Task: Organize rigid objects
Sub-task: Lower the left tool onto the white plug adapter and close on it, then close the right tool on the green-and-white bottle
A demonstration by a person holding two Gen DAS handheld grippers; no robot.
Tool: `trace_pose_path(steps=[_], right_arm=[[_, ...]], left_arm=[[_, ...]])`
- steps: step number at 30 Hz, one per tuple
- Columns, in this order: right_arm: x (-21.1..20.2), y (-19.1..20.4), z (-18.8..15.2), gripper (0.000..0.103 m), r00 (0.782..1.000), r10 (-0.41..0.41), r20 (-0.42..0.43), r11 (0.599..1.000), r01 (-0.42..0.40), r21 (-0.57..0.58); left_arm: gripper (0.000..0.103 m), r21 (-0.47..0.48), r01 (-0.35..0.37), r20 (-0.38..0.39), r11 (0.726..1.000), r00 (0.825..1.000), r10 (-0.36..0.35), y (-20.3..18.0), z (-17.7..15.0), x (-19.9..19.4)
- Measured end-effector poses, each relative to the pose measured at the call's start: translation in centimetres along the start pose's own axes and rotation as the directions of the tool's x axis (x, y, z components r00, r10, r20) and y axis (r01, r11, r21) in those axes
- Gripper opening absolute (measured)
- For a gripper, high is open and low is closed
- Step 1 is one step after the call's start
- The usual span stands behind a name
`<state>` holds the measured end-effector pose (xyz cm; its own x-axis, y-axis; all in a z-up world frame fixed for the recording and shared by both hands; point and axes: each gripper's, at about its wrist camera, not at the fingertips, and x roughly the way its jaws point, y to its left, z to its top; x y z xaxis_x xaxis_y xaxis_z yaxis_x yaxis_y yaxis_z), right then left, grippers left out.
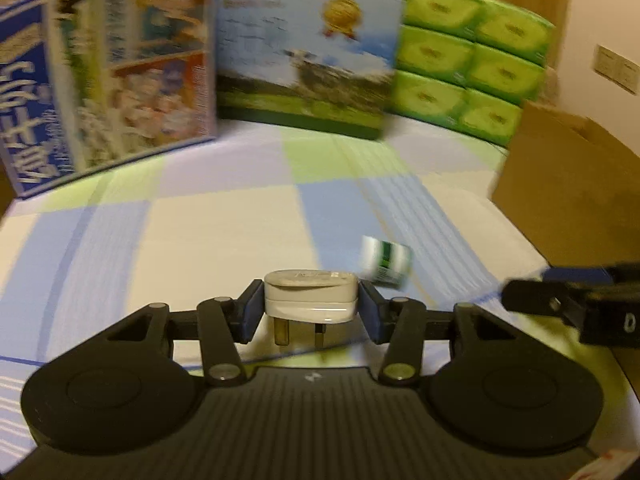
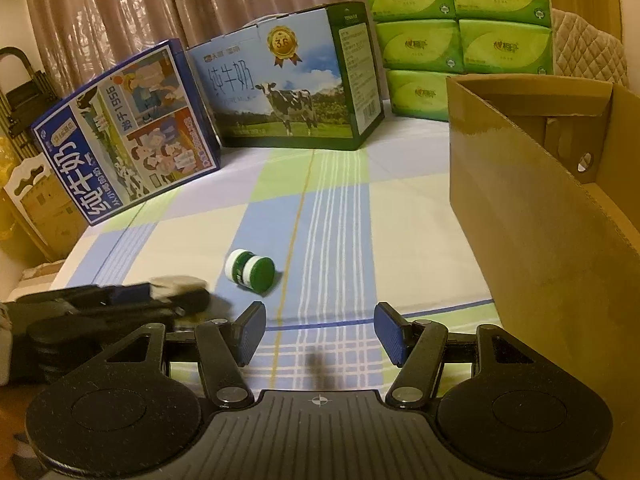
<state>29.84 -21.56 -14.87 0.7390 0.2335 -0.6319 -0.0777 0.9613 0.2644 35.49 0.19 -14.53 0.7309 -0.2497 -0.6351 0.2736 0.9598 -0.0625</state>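
My left gripper [image 1: 310, 314] is shut on a white three-pin plug adapter [image 1: 309, 294], its blue pads pressing both sides and the metal pins pointing down above the checked sheet [image 1: 224, 232]. In the right wrist view the left gripper [image 2: 160, 296] shows blurred at the left with the pale adapter [image 2: 178, 282] in it. A small green and white bottle [image 1: 386, 266] [image 2: 250, 270] lies on its side just beyond. My right gripper [image 2: 320, 332] stands open over the sheet with nothing between its fingers; it shows as a dark shape [image 1: 560, 300] at the right of the left wrist view.
An open brown cardboard box [image 2: 540, 220] [image 1: 568, 192] stands at the right. At the back stand a blue milk carton [image 2: 128, 132], a cow-printed milk carton [image 2: 280, 92] and stacked green tissue packs [image 2: 460, 20]. Curtains hang behind.
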Motion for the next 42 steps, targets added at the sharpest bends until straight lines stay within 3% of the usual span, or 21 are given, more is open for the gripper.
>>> trace_pose_path(steps=[8, 14, 20, 27, 30, 42], right_arm=[[1.9, 3.3, 0.4, 0.058, 0.999, 0.035, 0.027, 0.998, -0.034, -0.045], [4.8, 5.2, 0.3, 0.058, 0.999, 0.023, 0.039, 0.997, -0.020, -0.070], [7.3, 6.2, 0.4, 0.055, 0.999, -0.017, 0.050, 0.998, 0.020, -0.064], [9.7, 7.9, 0.5, 0.042, 0.995, -0.094, 0.041, 0.990, 0.097, -0.099], [10.2, 8.3, 0.5, 0.029, 0.990, -0.129, 0.049, 0.982, 0.134, -0.132], [3.7, 4.2, -1.0, 0.029, 0.996, -0.083, 0.029, 0.990, 0.085, -0.116]], left_arm=[[0.045, -0.135, -0.112, 0.010, 0.985, 0.993, 0.114, 4.3, 0.8, -1.2], [0.045, -0.102, -0.173, 0.014, 0.980, 0.984, 0.176, 5.0, 0.8, -1.1], [0.045, -0.136, -0.173, 0.011, 0.975, 0.984, 0.176, 5.9, 0.6, -1.1], [0.045, -0.154, -0.171, 0.008, 0.973, 0.985, 0.175, 6.2, 0.5, -1.0], [0.045, -0.146, -0.167, 0.012, 0.975, 0.985, 0.171, 6.0, 0.5, -1.1], [0.045, -0.076, -0.115, -0.021, 0.990, 0.993, 0.114, 2.9, 0.4, -1.6]])
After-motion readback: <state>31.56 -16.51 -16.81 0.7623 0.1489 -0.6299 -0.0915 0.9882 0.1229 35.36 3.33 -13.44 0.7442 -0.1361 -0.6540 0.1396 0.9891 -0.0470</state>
